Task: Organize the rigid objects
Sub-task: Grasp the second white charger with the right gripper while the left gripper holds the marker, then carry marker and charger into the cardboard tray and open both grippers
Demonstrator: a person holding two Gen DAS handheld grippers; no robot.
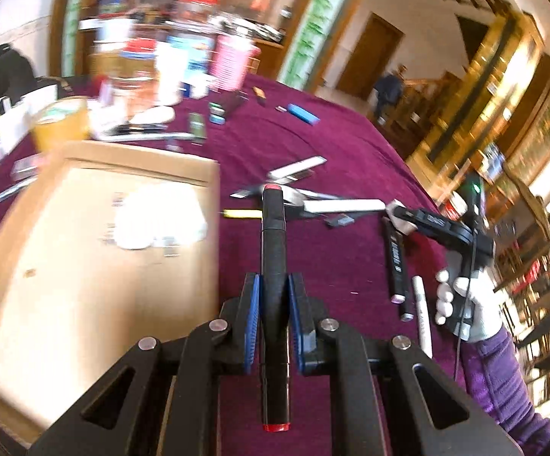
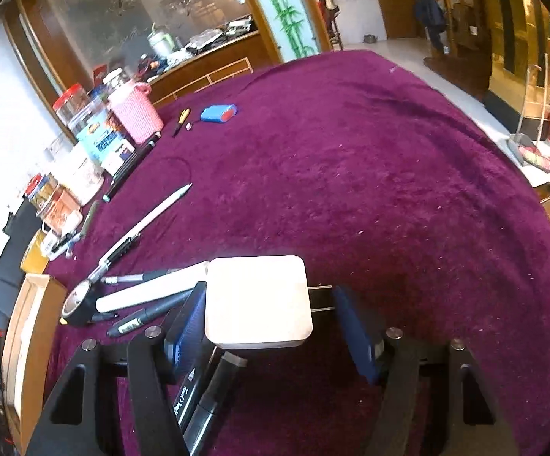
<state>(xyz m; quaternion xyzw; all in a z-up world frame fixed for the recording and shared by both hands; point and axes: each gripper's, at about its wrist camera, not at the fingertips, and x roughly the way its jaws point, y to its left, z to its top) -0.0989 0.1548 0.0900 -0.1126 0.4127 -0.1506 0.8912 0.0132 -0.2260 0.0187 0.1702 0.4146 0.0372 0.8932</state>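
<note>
In the left wrist view, the left gripper [image 1: 275, 315] is clamped across the middle of a black marker [image 1: 274, 266] with red ends. The marker runs lengthwise between the blue pads, so it sticks out well in front and behind; a hold near the middle likely keeps it from tipping. It hangs just beside the open cardboard box [image 1: 96, 258], which looks like the place for sorted things, so the drop into the box seems to be the step in hand. On the purple tablecloth [image 1: 351, 144] farther off lie more pens and white bars, not yet sorted. At the right edge a gloved hand [image 1: 461, 304] holds the right gripper [image 1: 400, 214], low over that pile.

In the right wrist view, the right gripper [image 2: 263, 313] has its jaws apart on either side of a white plug adapter [image 2: 256, 300], which lies flat on the cloth with its two metal prongs toward the right pad. The left pad seems to touch the adapter's side; the right pad stands clear of the body, near the prong tips. So the adapter is bracketed, not gripped. Pens and a roll of tape [image 2: 79, 304] crowd just left of it, and a squeeze could snag them.
</note>
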